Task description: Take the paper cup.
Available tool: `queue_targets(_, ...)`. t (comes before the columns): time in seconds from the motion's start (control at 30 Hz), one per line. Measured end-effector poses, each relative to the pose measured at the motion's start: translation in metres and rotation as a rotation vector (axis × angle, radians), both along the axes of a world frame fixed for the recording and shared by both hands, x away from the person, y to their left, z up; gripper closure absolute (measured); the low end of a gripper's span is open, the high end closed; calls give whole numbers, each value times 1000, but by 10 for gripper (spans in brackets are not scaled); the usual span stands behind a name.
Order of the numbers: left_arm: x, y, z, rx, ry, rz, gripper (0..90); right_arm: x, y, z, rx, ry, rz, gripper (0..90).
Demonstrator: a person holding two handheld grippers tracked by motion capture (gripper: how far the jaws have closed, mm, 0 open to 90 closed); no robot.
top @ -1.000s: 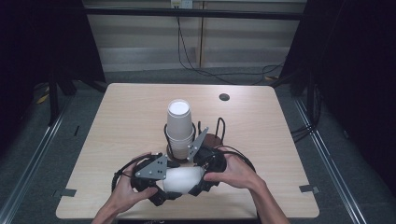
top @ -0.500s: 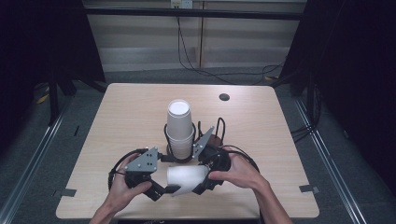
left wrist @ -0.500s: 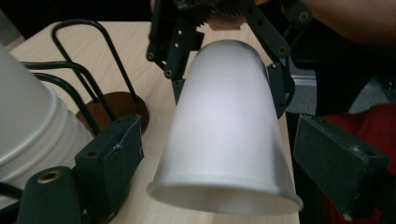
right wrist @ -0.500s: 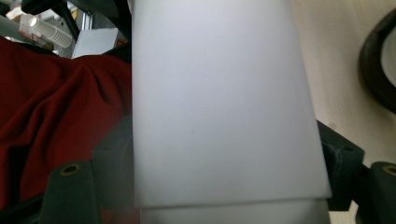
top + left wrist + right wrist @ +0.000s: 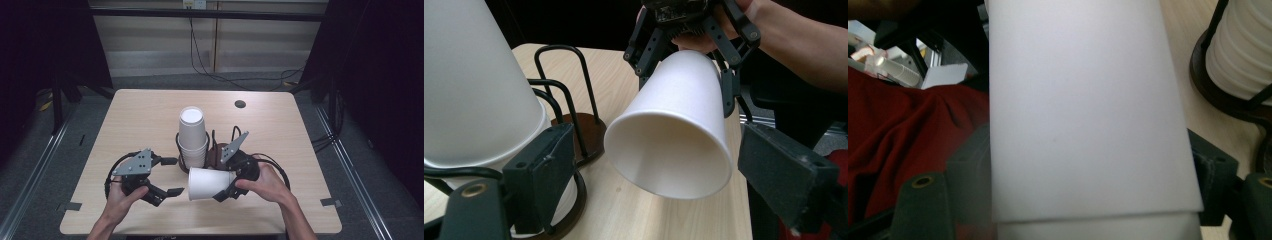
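Right now the loose paper cup (image 5: 210, 183) lies on its side above the near part of the bench (image 5: 150, 107), base clamped in the right gripper (image 5: 226, 186), mouth open toward the left. It sits just near of the cup stack (image 5: 192, 137) in the wire holder (image 5: 216, 150).

Left gripper (image 5: 172, 176) is apart from the cup, its fingers (image 5: 540, 172) narrowly parted with nothing between them; in the left gripper view they frame the cup mouth without touching. Right fingers (image 5: 726, 87) press on the cup's sides near its base.

Risks, as judgement:
- Thin paper wall, likely to dent or ovalise if the right grip squeezes harder; a crushed base would make re-nesting awkward.
- Hold is at the narrow tapered end, smooth matte surface, so the cup could slide out forward if tilted mouth-down.
- Left fingers closing on the rolled rim could fold it.
- Swinging the cup far-side could knock the stack or catch the holder's thin black wire loops; the stack is tall and might tip the holder.

Materials: cups plain white, conical, rolled lip, matte. Stack shows ribbed rim edges in the right gripper view. Holder has black bent wire uprights on a round dark brown base. Bench is light wood-grain laminate, rounded corners, 1 dark cable hole (image 5: 240, 104) at the far side. Grippers black plastic, blocky pads.
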State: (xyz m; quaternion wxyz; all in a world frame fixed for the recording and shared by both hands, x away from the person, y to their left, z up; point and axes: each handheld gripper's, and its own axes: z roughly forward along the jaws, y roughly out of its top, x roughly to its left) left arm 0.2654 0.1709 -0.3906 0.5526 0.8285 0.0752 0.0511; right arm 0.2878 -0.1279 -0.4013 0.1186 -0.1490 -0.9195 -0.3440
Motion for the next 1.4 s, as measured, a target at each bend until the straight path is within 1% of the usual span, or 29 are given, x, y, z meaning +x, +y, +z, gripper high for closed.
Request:
queue_targets(0.03, 0, 0, -1, -2, 4, -3, 155, 0, 0, -1, 18, -8, -2, 234)
queue_targets(0.07, 0, 0, -1, -2, 5, -5, 156, 0, -2, -1, 43, -10, -23, 234)
queue_targets(0.1, 0, -1, -1, -2, 7, -5, 156, 1, -2, -1, 54, -5, -20, 234)
queue_targets(0.17, 0, -1, -1, -6, 9, -7, 156, 1, -3, -1, 70, -18, -32, 234)
queue_targets(0.23, 0, -1, -1, -13, 11, -4, 156, 1, -3, -1, 74, -22, -34, 234)
queue_targets(0.3, 0, 0, -1, -29, 20, -8, 156, 1, -4, -1, 93, -27, -38, 234)
queue_targets(0.33, 0, 0, -1, -35, 21, -6, 156, 1, -4, -1, 104, -38, -41, 234)
queue_targets(0.37, 0, 0, -1, -41, 18, -2, 156, 1, -5, -1, 111, -39, -40, 234)
queue_targets(0.43, 0, 1, 0, -58, 19, -12, 155, 1, -5, -2, 134, -52, -45, 234)
queue_targets(0.47, -1, 1, 0, -73, 23, -27, 155, 1, -5, -2, 138, -44, -42, 234)
queue_targets(0.53, -1, 0, 0, -73, 20, -29, 156, 0, -5, -3, 156, -52, -38, 234)
queue_targets(0.57, -1, 0, 0, -78, 22, -29, 155, 0, -5, -3, 161, -51, -36, 234)
queue_targets(0.63, -1, 0, -1, -88, 29, -27, 155, -2, -6, -5, 187, -63, -38, 234)
queue_targets(0.67, -1, 0, -1, -93, 34, -29, 155, -2, -6, -5, 187, -63, -38, 234)
queue_targets(0.7, -1, 0, -1, -95, 36, -29, 155, -3, -6, -6, 193, -76, -33, 234)
queue_targets(0.73, -1, -1, -1, -97, 36, -29, 155, -3, -6, -6, 193, -76, -33, 234)
queue_targets(0.77, -1, -1, -1, -95, 33, -30, 155, -4, -6, -6, 197, -88, -34, 234)
queue_targets(0.8, -1, -2, -1, -90, 30, -30, 155, -5, -6, -5, 209, -95, -43, 234)
queue_targets(0.83, -1, -2, -2, -94, 33, -27, 155, -5, -6, -5, 209, -95, -43, 234)
queue_targets(0.87, -1, -3, -2, -99, 35, -26, 155, -6, -6, -4, 227, -102, -42, 234)
queue_targets(0.9, -1, -4, -3, -101, 39, -18, 155, -6, -6, -4, 234, -100, -40, 233)
queue_targets(1.03, 0, -5, -6, -105, 44, -15, 155, -6, -4, -5, 238, -103, -39, 234)
queue_targets(1.1, 0, -5, -7, -102, 49, -24, 155, -6, -4, -5, 244, -105, -41, 234)
queue_targets(1.17, 1, -4, -7, -105, 46, -15, 155, -6, -5, -4, 259, -109, -46, 234)
queue_targets(1.23, 2, -4, -8, -111, 56, 0, 155, -7, -5, -3, 263, -116, -49, 234)
queue_targets(1.3, 3, -4, -10, -117, 65, 2, 153, -7, -6, -3, 271, -115, -46, 234)
queue_targets(1.33, 3, -5, -12, -117, 71, -3, 155, -8, -6, -3, 272, -124, -52, 234)
queue_targets(1.4, 3, -7, -13, -105, 73, 1, 152, -8, -6, -3, 277, -119, -48, 233)
